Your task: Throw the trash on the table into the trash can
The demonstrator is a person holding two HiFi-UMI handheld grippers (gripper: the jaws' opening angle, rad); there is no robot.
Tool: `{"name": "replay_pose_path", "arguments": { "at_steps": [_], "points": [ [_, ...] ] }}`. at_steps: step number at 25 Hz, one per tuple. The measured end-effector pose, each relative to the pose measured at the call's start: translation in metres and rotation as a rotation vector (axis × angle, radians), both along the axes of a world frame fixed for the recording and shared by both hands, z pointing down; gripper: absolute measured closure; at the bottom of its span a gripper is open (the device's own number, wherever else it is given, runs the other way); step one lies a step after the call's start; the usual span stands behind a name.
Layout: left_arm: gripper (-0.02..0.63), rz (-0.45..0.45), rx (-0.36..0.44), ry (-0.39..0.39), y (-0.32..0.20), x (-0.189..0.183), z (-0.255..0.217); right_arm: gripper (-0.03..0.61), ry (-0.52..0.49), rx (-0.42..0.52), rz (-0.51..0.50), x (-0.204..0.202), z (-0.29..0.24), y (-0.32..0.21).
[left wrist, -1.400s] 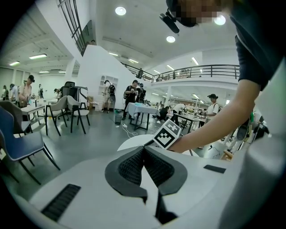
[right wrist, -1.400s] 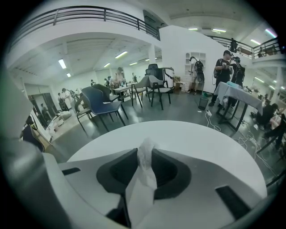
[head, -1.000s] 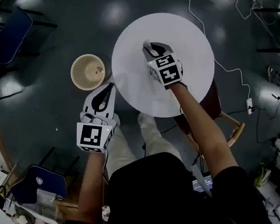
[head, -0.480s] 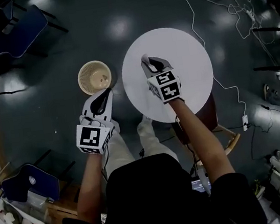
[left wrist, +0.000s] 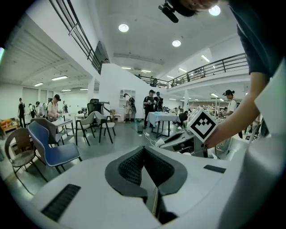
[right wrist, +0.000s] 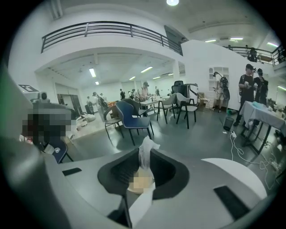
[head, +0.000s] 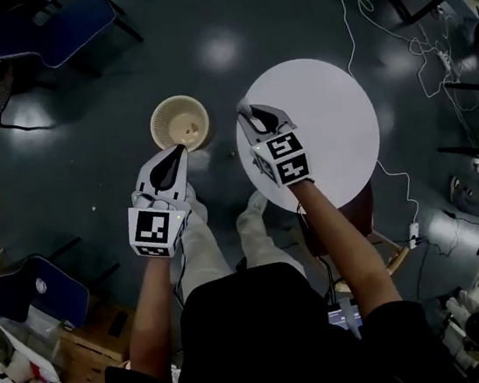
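A crumpled white tissue (right wrist: 146, 151) sticks up between the pads of my right gripper (right wrist: 143, 162), which is shut on it; the jaws have just been closing on it. In the head view the right gripper (head: 248, 112) hangs over the left edge of the round white table (head: 330, 142). The beige basket trash can (head: 180, 124) stands on the floor just left of it. My left gripper (head: 172, 158) is below the can, jaws together with nothing in them. In its own view the left gripper (left wrist: 144, 152) shows its dark pads meeting.
A wooden chair (head: 385, 232) is tucked under the table's near side. Blue chairs (head: 57, 26) stand at the far left and near left (head: 37, 294). White cables (head: 349, 29) trail over the dark floor on the right. The person's legs (head: 228, 232) are below the grippers.
The right gripper has carried the tissue from the table's middle to its left edge, nearer the trash can. The left gripper has moved up toward the can.
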State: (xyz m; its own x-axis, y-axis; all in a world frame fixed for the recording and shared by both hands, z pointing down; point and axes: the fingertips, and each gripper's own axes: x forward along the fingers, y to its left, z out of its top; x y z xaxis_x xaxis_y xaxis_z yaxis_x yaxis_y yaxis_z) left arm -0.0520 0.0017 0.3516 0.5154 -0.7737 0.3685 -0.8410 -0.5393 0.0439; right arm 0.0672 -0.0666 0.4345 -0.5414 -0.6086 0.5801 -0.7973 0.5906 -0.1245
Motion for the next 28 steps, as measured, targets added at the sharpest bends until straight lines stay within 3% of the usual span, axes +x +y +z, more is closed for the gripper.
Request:
{"name": "replay_pose_path", "arguments": {
  "at_steps": [7,15,22,28],
  "points": [
    [0.598,-0.075,-0.016,0.017,0.006,-0.057,0.002,0.491,-0.025,-0.002,-0.035,-0.06,-0.001,-0.003],
    [0.598,-0.118,-0.065,0.025,-0.005,-0.12,0.039,0.491,-0.033,-0.052,-0.059,-0.132,0.039,-0.014],
    [0.598,-0.131,-0.106,0.048,-0.034,-0.168,0.083,0.491,-0.034,-0.1,-0.063,-0.189,0.092,-0.037],
    [0.598,-0.09,-0.172,0.053,-0.052,-0.187,0.134,0.491,-0.021,-0.141,-0.048,-0.217,0.143,-0.058]
  ]
}}
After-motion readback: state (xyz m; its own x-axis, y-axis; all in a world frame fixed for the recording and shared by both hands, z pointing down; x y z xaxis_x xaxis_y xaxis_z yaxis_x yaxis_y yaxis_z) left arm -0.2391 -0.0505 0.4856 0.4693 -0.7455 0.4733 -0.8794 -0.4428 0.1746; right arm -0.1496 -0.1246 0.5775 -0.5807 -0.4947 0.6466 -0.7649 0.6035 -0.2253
